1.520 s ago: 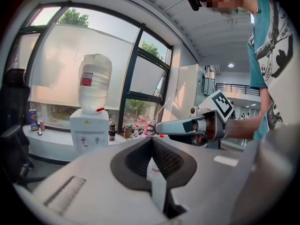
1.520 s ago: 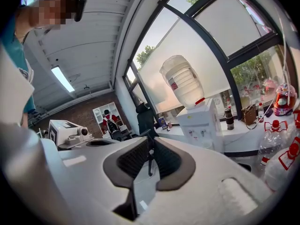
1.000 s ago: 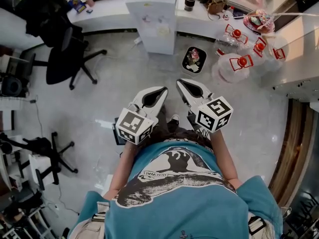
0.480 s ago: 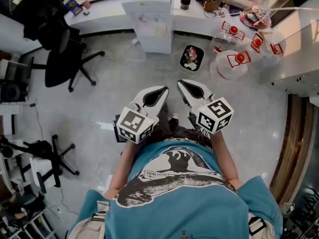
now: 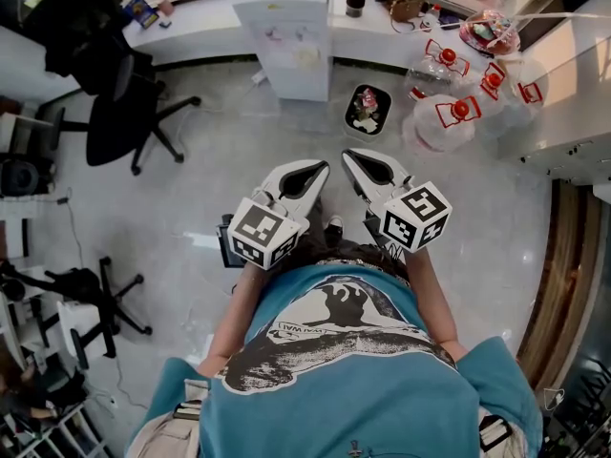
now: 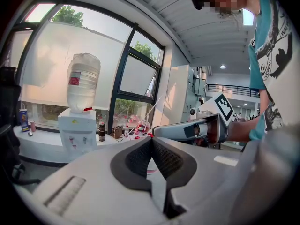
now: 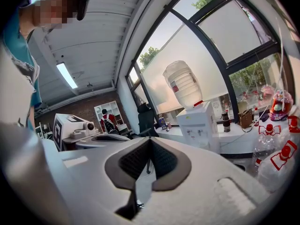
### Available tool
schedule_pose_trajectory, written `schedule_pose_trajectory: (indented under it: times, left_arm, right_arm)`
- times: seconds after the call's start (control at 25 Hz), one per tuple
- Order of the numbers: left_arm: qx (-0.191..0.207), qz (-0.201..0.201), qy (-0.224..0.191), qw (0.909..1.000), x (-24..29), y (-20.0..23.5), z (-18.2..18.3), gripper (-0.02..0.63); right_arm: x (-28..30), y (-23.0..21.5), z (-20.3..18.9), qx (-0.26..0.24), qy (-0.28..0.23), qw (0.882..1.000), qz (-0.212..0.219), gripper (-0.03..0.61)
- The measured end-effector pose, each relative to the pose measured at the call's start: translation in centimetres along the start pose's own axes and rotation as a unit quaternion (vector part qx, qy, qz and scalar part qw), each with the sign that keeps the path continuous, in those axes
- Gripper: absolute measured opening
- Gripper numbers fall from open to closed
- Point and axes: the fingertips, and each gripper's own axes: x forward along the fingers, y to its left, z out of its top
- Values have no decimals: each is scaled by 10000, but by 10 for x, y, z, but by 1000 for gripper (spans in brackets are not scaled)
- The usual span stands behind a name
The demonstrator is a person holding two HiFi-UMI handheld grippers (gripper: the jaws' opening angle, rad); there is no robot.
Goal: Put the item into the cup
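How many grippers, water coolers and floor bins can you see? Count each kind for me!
grippers: 2 (left gripper, right gripper)
water cooler: 1
floor bin: 1
total: 4

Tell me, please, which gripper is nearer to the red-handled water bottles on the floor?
Right. The right gripper has the red-handled water bottles ahead to its right; the left gripper is beside it on the far side, farther away.
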Motion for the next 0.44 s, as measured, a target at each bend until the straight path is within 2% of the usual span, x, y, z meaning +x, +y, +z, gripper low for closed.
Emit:
schedule_pose_trajectory:
  times: [0.44]
  left_arm:
    - [53,-189,26,9998,10,-3,4,12]
  right_arm:
    - [2,-5,3,-5,38,10000,-30,0]
